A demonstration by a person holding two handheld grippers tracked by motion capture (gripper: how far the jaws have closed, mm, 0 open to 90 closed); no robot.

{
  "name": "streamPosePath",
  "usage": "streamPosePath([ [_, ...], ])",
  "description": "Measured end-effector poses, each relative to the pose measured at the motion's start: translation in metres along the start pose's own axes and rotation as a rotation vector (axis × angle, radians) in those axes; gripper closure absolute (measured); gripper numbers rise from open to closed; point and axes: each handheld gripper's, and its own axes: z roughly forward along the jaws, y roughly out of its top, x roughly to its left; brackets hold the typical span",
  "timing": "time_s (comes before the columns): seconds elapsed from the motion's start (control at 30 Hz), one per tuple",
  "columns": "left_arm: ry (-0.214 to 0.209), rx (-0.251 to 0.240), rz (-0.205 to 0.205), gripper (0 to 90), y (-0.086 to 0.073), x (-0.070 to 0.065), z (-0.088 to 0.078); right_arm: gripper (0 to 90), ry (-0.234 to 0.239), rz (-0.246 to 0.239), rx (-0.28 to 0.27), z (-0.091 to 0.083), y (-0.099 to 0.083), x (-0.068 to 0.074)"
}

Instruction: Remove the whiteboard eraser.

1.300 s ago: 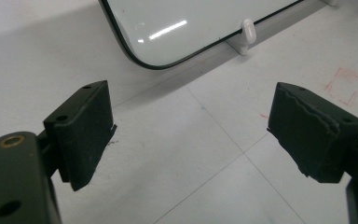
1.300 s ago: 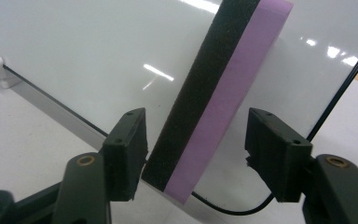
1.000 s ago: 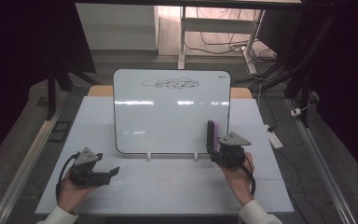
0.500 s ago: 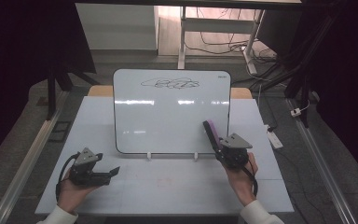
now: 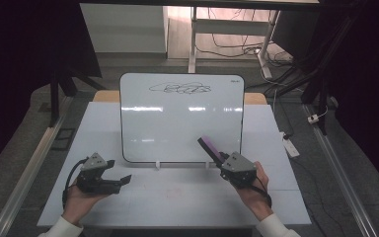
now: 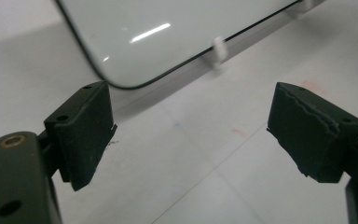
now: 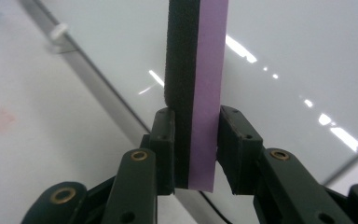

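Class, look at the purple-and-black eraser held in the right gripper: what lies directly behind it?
Behind the eraser is the whiteboard, its glossy surface blank there. The strip of board the eraser covers is hidden. The scribble sits higher, near the top edge.

The black left gripper (image 5: 121,180) rests low with its jaws wide apart; the black right gripper (image 5: 216,154) has just clamped its jaws, pointing up-left.

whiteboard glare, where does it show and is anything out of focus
High view: a pale band of glare crosses the middle of the whiteboard, and the room behind is dark. Left gripper view: short bright streaks on the board's corner; the near jaws look soft. Right gripper view: several streaks on the board beside the eraser, whose far end is blurred.
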Motion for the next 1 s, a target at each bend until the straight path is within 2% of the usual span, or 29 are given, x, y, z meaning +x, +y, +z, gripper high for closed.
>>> streamPosePath([
  [0.03,-0.03,0.001,0.01,15.3,0.008,-0.003,0.0,67.9,0.013,-0.008,-0.003,0.001,0.0,0.003],
  [0.07,-0.03,0.001,0.01,15.6,0.008,-0.003,0.0,67.9,0.027,-0.02,-0.005,0.002,0.001,0.005],
  [0.3,-0.126,0.011,0.04,15.8,0.031,-0.019,0.01,67.8,0.088,-0.059,-0.016,0.009,0.001,0.018],
  [0.43,-0.152,0.016,0.058,15.8,0.045,-0.026,0.02,67.8,0.101,-0.074,-0.019,0.011,0.003,0.023],
  [0.63,-0.2,0.013,0.064,15.7,0.064,-0.035,0.032,67.8,0.119,-0.086,-0.039,0.012,0.003,0.029],
  [0.77,-0.243,0.019,0.065,15.8,0.076,-0.04,0.04,67.8,0.131,-0.122,-0.044,0.013,0.004,0.035],
  [0.9,-0.283,0.026,0.074,15.9,0.087,-0.047,0.049,67.8,0.142,-0.181,-0.058,0.014,0.005,0.047],
  [1.0,-0.314,0.04,0.078,15.9,0.092,-0.051,0.057,67.8,0.152,-0.201,-0.065,0.016,0.006,0.053],
])
